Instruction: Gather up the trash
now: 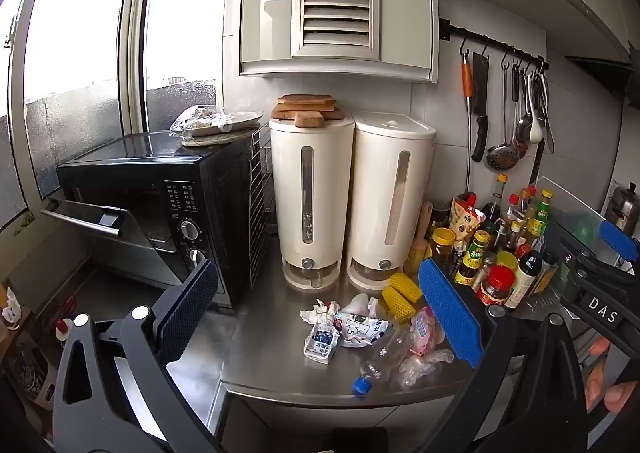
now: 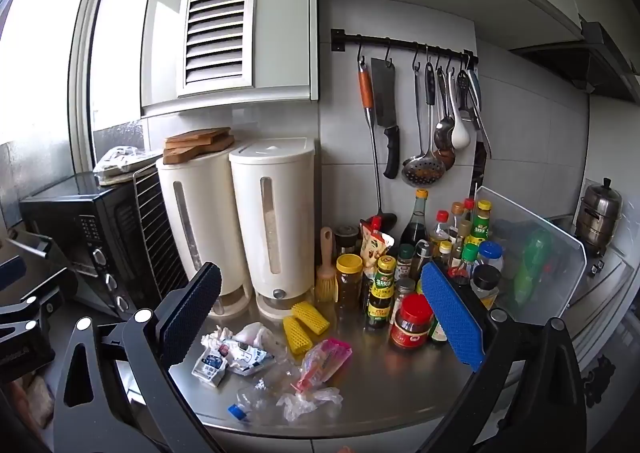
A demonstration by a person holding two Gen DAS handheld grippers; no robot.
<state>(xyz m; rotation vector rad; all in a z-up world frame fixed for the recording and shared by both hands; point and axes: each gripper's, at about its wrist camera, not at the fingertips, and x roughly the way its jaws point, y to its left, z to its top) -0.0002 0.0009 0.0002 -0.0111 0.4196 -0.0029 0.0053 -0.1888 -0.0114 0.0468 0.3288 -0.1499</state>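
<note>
A pile of trash lies near the front edge of the steel counter [image 1: 272, 357]: crumpled tissue [image 1: 320, 311], a small flattened carton [image 1: 320, 345], white wrappers [image 1: 356, 327], a crushed clear bottle [image 1: 386, 353] with a blue cap, a pink packet [image 1: 424, 327], clear film [image 1: 424, 367] and yellow foam nets [image 1: 400, 295]. My left gripper [image 1: 320, 313] hovers open in front of the pile, touching nothing. In the right wrist view the same tissue [image 2: 218, 337], carton [image 2: 210, 367], bottle [image 2: 264, 389], pink packet [image 2: 324, 359] and foam nets [image 2: 304, 325] lie before my open, empty right gripper [image 2: 322, 315].
A black oven [image 1: 160, 205] with its door hanging open stands at the left. Two white dispensers [image 1: 312, 197] stand behind the trash. Crowded condiment bottles [image 2: 412, 293] fill the right, with a clear board [image 2: 532, 253] and a steel pot [image 2: 598, 217] beyond. Utensils [image 2: 436, 125] hang on the wall.
</note>
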